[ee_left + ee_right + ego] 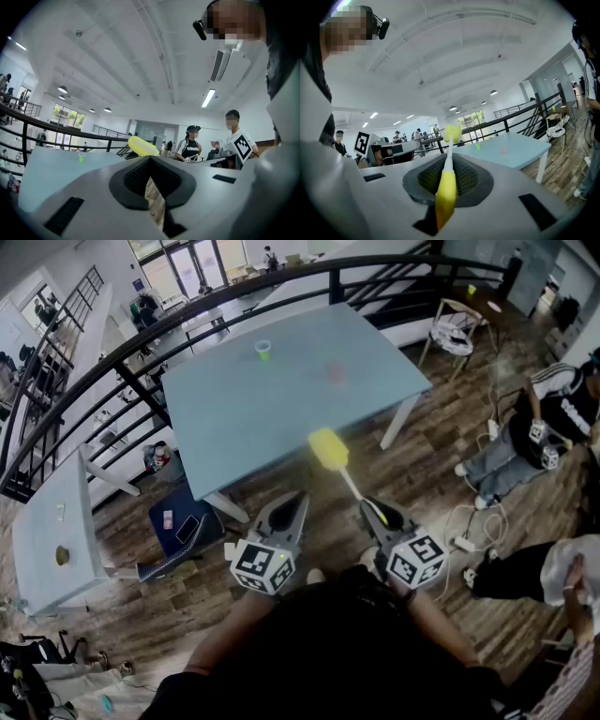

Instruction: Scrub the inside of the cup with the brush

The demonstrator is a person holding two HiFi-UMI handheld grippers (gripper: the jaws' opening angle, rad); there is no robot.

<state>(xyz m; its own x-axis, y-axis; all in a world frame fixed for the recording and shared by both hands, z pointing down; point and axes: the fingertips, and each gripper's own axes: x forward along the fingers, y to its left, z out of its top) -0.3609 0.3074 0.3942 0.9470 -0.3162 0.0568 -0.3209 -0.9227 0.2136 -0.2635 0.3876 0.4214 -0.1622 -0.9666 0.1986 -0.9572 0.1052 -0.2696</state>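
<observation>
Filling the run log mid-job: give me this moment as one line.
left hand-held gripper: shut, empty | right hand-held gripper: shut on brush | cup: on table, untouched | scrubbing: not yet begun

The cup [262, 350] on the surface [244, 427] is too small to show its inside. A pink smudge [336, 374] near it is too blurred to name. The brush [330, 451] has a blurred head, and in the head view its handle's rear is hidden in the right hand-held gripper [373, 510]. A seated person [553, 418] is cut off at the right edge.
</observation>
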